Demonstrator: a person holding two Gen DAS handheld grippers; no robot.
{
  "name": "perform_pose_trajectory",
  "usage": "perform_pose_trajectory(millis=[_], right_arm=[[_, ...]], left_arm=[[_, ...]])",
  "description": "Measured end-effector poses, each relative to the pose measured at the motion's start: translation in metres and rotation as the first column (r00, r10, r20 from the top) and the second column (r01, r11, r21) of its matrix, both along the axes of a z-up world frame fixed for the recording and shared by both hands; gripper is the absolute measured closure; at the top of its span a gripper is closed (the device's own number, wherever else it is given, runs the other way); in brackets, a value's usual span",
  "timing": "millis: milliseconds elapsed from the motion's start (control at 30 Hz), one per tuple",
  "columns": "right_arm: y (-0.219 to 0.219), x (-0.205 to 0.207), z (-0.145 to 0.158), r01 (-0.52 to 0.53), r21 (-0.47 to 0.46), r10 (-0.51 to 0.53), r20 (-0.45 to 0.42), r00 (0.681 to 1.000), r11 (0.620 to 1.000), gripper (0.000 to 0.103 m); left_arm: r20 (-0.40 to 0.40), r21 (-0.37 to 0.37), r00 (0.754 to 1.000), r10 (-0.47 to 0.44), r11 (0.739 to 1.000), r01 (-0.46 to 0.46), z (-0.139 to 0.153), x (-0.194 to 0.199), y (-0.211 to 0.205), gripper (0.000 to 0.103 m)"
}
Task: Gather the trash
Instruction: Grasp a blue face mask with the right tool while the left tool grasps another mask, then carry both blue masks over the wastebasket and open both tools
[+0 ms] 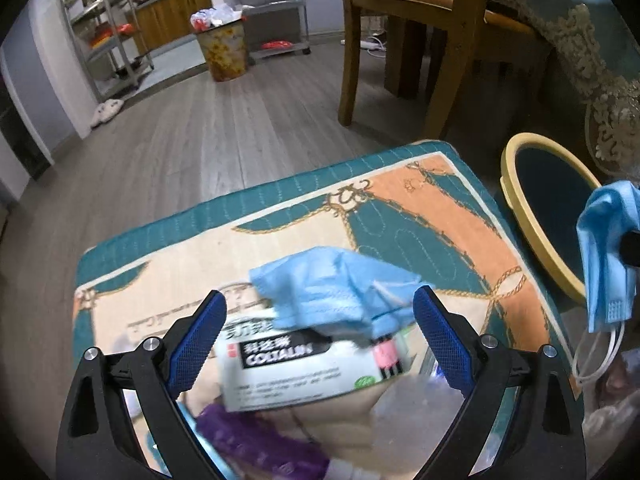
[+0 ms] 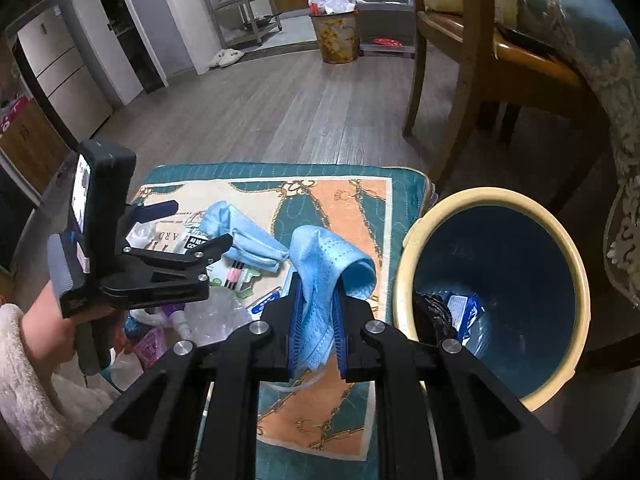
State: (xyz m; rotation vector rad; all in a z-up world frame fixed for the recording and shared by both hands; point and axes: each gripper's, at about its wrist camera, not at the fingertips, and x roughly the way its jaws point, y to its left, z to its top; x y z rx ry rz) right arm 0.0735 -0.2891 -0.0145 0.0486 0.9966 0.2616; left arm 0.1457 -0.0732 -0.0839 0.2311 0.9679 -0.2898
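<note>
My right gripper (image 2: 318, 286) is shut on a blue face mask (image 2: 324, 264), lifted above the patterned mat (image 2: 344, 204); the same mask (image 1: 604, 248) hangs at the right edge of the left wrist view. My left gripper (image 1: 320, 300) is open, its fingers on either side of a second blue mask (image 1: 332, 288) that lies on a white medicine box (image 1: 296, 368). In the right wrist view that gripper (image 2: 192, 228) hovers over the pile with the other mask (image 2: 244, 240). A yellow-rimmed bin (image 2: 496, 300) stands right of the mat with wrappers inside.
More litter lies at the mat's near side: a clear plastic bottle (image 2: 216, 316) and purple packaging (image 1: 256, 440). A wooden chair (image 1: 400, 40) and a draped table (image 2: 600, 60) stand behind the bin. A full printed waste bin (image 1: 222, 52) is far across the wood floor.
</note>
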Motion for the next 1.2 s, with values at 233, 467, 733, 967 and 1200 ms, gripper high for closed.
perform_pose_trajectory(millis=[233,467,733,967,1200], right_arm=[[-0.016,-0.001,0.001,0.021,0.007,-0.021,0.003,1.0,1.0,0.09],[-0.028,0.0,0.004,0.041,0.032,-0.042,0.012,0.999,0.999,0.09],[-0.04,-0.004,0.019,0.072,0.045,-0.074,0.052,0.996,0.996,0.09],[-0.072,-0.002,0.035,0.144,0.031,-0.146,0.095,0.985,0.989,0.09],[-0.114,-0.003,0.049,0.219,0.008,-0.218,0.139,0.966,0.976,0.09]], left_arm=[[-0.08,-0.003,0.997,0.012,1.0,-0.013,-0.013,0.012,-0.009,0.06],[0.01,-0.009,1.0,0.004,1.0,-0.004,0.014,0.005,-0.013,0.072],[0.143,-0.06,0.989,-0.047,0.997,0.056,0.065,-0.007,-0.031,0.072],[0.188,-0.088,0.975,-0.116,0.987,0.134,0.086,-0.019,-0.055,0.072],[0.211,-0.09,0.962,-0.175,0.976,0.197,0.096,-0.031,-0.083,0.072]])
